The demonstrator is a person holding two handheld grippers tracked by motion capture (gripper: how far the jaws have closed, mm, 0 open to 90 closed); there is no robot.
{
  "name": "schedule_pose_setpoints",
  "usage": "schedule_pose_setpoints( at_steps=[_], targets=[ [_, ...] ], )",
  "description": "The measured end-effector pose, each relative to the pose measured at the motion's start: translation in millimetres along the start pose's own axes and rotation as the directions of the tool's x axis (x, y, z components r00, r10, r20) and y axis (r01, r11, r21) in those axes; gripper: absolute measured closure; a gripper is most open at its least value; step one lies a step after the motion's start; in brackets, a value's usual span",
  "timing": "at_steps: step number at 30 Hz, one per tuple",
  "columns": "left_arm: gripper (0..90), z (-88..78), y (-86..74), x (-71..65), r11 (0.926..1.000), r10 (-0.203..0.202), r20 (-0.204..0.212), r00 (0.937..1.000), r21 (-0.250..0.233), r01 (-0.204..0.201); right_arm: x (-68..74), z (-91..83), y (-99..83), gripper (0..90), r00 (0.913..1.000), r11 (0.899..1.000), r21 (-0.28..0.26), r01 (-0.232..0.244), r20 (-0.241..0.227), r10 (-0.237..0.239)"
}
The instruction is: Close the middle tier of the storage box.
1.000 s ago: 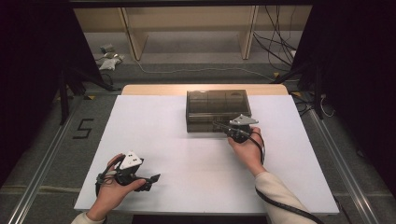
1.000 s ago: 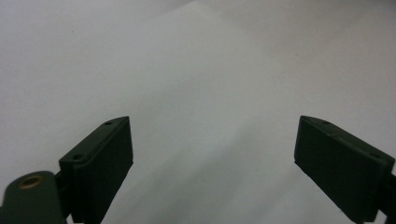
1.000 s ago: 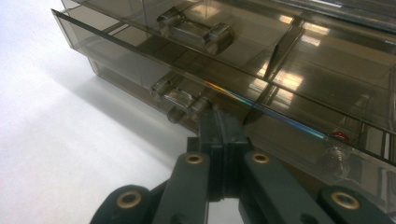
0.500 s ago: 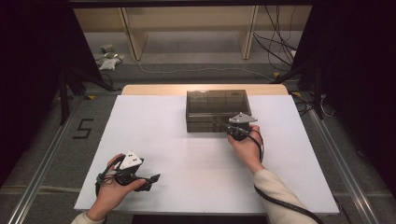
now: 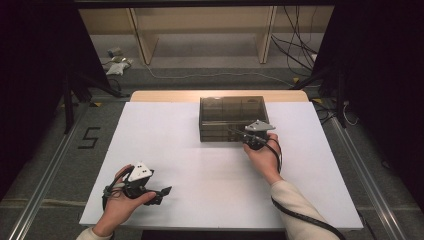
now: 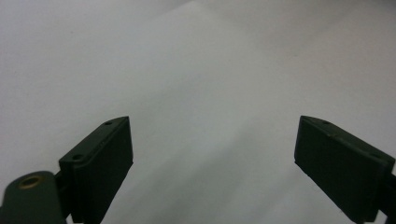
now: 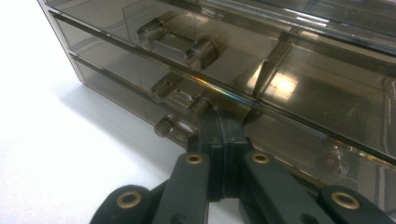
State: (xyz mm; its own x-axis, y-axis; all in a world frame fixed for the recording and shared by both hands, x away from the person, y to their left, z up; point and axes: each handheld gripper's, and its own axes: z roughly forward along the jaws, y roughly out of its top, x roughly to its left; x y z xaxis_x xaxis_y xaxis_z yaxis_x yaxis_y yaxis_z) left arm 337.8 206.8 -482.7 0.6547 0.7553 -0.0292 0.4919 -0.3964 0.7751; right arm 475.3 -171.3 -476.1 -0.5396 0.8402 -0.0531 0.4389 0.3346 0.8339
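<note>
A smoky, see-through drawer box (image 5: 231, 111) stands at the back middle of the white table (image 5: 200, 165). Its front (image 7: 140, 70) carries stacked drawers, each with a clear bar handle (image 7: 177, 42). My right gripper (image 5: 233, 130) reaches the box's front; its jaws are pressed together, and their tips (image 7: 219, 119) touch the front beside the right end of the middle handle (image 7: 180, 95). Nothing shows between them. My left gripper (image 5: 161, 193) rests at the near left of the table, held in a hand. It stands open (image 6: 215, 158) over bare white surface.
The table's wooden back edge (image 5: 165, 96) runs behind the box. Beyond it lie a pale wooden shelf frame (image 5: 200, 30), cables (image 5: 295, 50) and small clutter on the floor (image 5: 117, 60). Metal rails (image 5: 45, 170) flank the table on both sides.
</note>
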Motion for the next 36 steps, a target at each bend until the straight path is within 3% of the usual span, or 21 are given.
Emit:
schedule_pose_setpoints(
  at_steps=[13,26,36],
  targets=[
    [11.6,-0.1,-0.4,0.4,1.0,-0.002,0.0,1.0,0.0,0.002,0.1,-3.1,0.2,90.0,0.9994,0.999,-0.009,0.033,0.003,-0.033],
    [11.6,0.1,-0.4,0.2,1.0,-0.002,-0.001,1.0,0.002,0.002,3.0,-17.0,-2.6,79.6,0.996,0.996,-0.021,0.089,-0.004,-0.09],
    [11.6,0.2,-0.5,0.1,1.0,-0.001,-0.002,1.0,0.003,0.001,5.9,-31.7,-9.2,67.7,0.9938,0.995,-0.036,0.096,-0.053,-0.098]
  ],
)
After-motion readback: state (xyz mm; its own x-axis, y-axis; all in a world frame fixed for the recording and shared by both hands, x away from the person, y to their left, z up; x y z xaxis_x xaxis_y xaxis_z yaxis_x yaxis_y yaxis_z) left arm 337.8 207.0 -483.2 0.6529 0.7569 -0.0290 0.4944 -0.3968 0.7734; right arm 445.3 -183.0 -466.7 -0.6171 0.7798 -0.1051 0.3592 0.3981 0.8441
